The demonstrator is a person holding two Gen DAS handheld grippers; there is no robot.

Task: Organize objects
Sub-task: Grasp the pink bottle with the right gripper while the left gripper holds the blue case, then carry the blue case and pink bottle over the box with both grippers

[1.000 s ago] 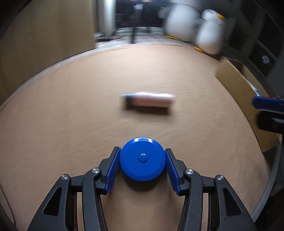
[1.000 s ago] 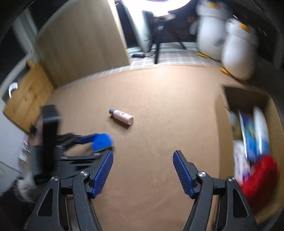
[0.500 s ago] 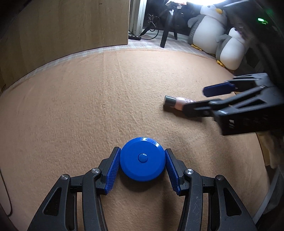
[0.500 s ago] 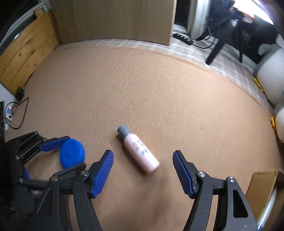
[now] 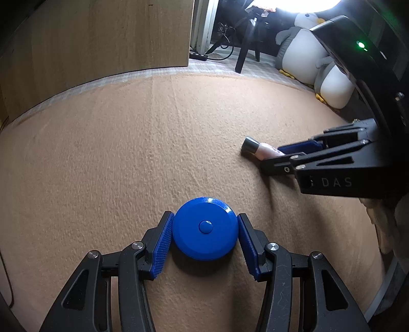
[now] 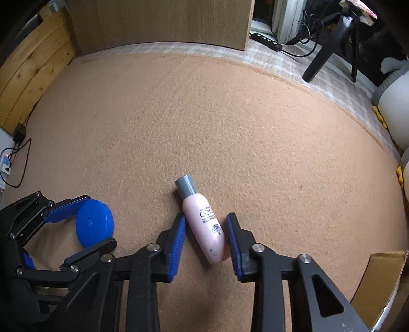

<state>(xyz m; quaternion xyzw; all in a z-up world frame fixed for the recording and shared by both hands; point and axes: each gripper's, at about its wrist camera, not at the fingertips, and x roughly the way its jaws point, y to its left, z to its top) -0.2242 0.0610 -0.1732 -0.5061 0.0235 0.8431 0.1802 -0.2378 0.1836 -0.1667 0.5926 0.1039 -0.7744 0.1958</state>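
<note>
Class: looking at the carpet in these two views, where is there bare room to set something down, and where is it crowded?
Bare: the wide carpet between the bottle and the wooden panel, and the stretch toward the plush penguins. Crowded: the near edge, where the left gripper holds the blue disc and the right gripper is closing around the bottle.

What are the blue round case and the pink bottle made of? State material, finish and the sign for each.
Blue round case: likely hard plastic, matte; uniform colour, moulded rim and centre button, soft highlights.
Pink bottle: probably plastic, smooth satin; opaque body with printed lettering, faint sheen. Its grey cap looks plastic too, possibly metallic-coated; unclear.

right claw (image 6: 205, 241) closing around bottle (image 6: 203, 224)
</note>
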